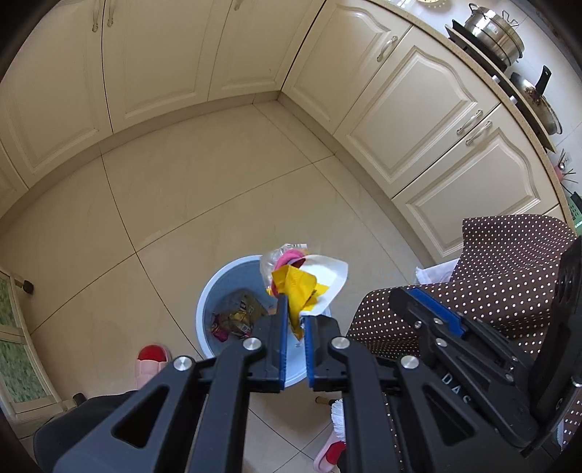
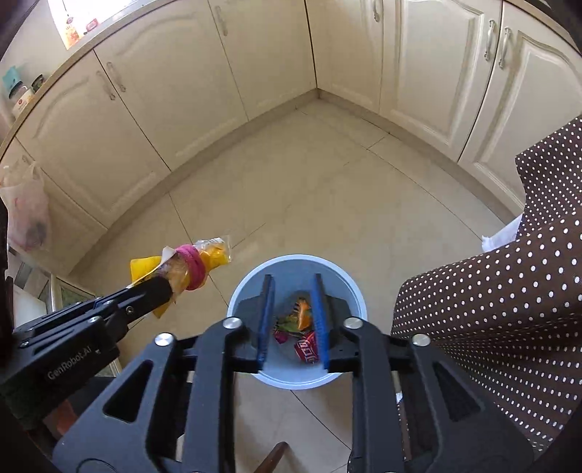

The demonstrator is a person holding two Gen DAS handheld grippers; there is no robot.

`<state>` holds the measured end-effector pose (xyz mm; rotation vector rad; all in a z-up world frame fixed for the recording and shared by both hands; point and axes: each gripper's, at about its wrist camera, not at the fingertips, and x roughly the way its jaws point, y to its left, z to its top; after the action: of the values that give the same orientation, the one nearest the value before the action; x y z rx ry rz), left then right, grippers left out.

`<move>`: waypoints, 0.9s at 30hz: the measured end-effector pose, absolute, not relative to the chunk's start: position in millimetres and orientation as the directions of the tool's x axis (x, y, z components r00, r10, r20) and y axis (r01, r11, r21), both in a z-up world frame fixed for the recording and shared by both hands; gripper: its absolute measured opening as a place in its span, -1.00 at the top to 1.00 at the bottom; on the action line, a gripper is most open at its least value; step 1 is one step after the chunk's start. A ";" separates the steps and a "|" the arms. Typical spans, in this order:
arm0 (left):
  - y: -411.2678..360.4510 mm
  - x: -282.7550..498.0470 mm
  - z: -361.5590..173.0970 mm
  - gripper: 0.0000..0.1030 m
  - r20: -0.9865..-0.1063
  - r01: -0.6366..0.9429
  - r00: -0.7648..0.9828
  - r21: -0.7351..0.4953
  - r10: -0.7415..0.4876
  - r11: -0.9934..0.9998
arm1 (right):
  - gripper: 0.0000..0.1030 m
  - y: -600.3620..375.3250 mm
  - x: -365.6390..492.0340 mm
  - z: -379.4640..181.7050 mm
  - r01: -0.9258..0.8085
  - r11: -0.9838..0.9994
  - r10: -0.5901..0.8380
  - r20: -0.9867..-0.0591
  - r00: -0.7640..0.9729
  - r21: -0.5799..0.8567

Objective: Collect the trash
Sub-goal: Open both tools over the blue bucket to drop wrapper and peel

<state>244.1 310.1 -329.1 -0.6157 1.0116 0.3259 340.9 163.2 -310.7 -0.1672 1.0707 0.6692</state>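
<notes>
My left gripper [image 1: 294, 320] is shut on a bundle of trash [image 1: 298, 280]: yellow and white wrappers, clear plastic and a pink band. It holds the bundle above the rim of a round light-blue bin [image 1: 207, 309] on the floor. In the right wrist view the bundle [image 2: 189, 271] hangs left of the bin [image 2: 240, 291]. My right gripper [image 2: 293, 320] is open and empty, directly above the bin. Several wrappers [image 2: 300, 327] lie in the bin's bottom.
Cream cabinets [image 1: 418, 120] line the kitchen corner. A brown polka-dot cloth [image 2: 509, 291] covers a table edge at right. A red and pink slipper [image 1: 151, 364] lies left of the bin. Pots [image 1: 494, 29] stand on the counter.
</notes>
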 end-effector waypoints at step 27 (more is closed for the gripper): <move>289.3 264.6 -319.1 0.31 -0.867 -0.485 0.497 -0.308 -0.032 0.818 | 0.17 127.9 329.8 -289.3 -0.536 0.826 0.421 -0.824 0.380 0.174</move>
<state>264.6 289.3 -319.1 -0.5703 1.0260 0.2935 329.8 127.9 -289.3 -0.1288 1.0104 0.6130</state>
